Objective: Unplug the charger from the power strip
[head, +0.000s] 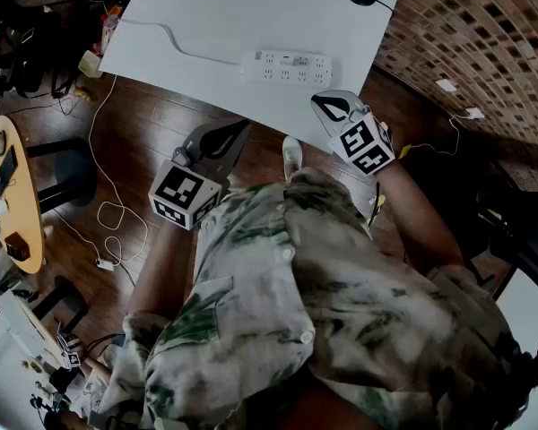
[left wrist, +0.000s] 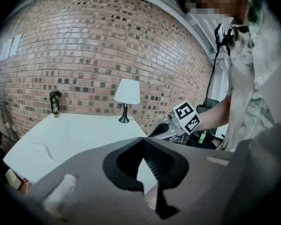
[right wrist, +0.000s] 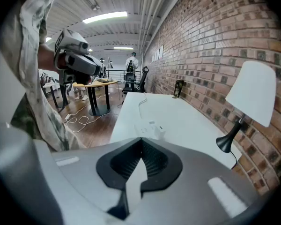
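Power strip (head: 287, 67): white, lying flat on the white table (head: 215, 16), close to its near edge.

Left hand-held gripper (head: 236, 130): jaws pressed together, nothing between them, short of the table.

Right hand-held gripper (head: 327, 106): jaws likewise together and empty, at the table's edge, near the strip but apart from it.

Handling, as judged: spread one pair of jaws and pinch the charger body squarely. Steady the strip with the other, then draw the plug straight out of its socket without twisting.

Unclear: the charger itself is too small and pale to tell from the strip in any view. The occupied socket cannot be identified.
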